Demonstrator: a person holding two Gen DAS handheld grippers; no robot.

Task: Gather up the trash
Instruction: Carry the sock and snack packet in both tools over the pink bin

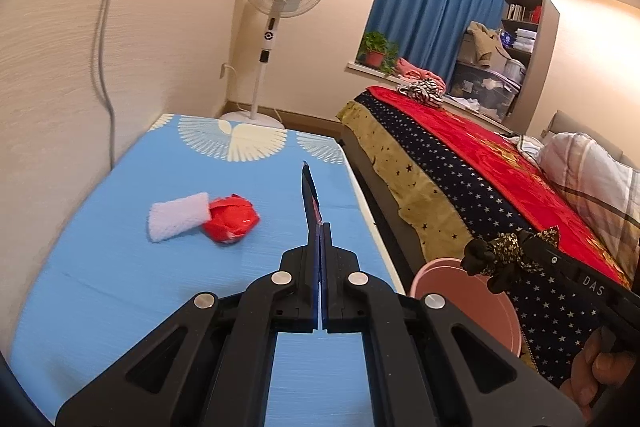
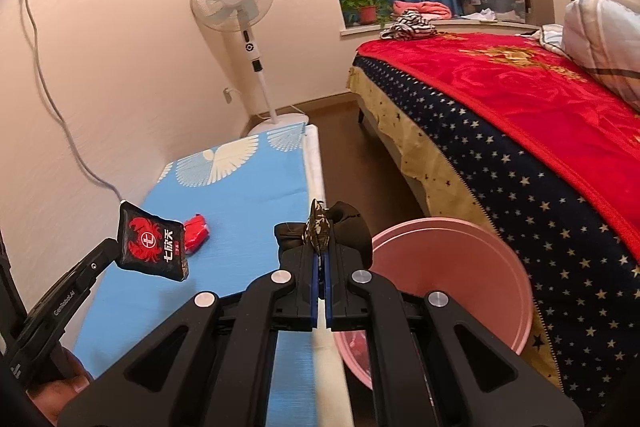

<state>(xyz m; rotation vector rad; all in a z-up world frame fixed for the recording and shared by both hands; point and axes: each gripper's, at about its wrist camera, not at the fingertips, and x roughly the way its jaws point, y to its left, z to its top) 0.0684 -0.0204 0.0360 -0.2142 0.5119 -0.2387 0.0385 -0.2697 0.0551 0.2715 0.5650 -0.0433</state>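
Clamped in the left gripper (image 1: pixel 320 227), a black snack packet (image 2: pixel 154 245) with a red crab print hangs above the blue desk (image 1: pixel 120 267). Right gripper (image 2: pixel 319 251) pinches a black-and-gold crumpled wrapper (image 2: pixel 320 227) beside the pink bin (image 2: pixel 460 267). Red wrapper (image 1: pixel 231 221) and white cloth (image 1: pixel 178 215) lie touching on the desk.

The basin (image 2: pixel 452 267) stands between table (image 2: pixel 240 187) (left) and bed (image 2: pixel 520 147) (right).
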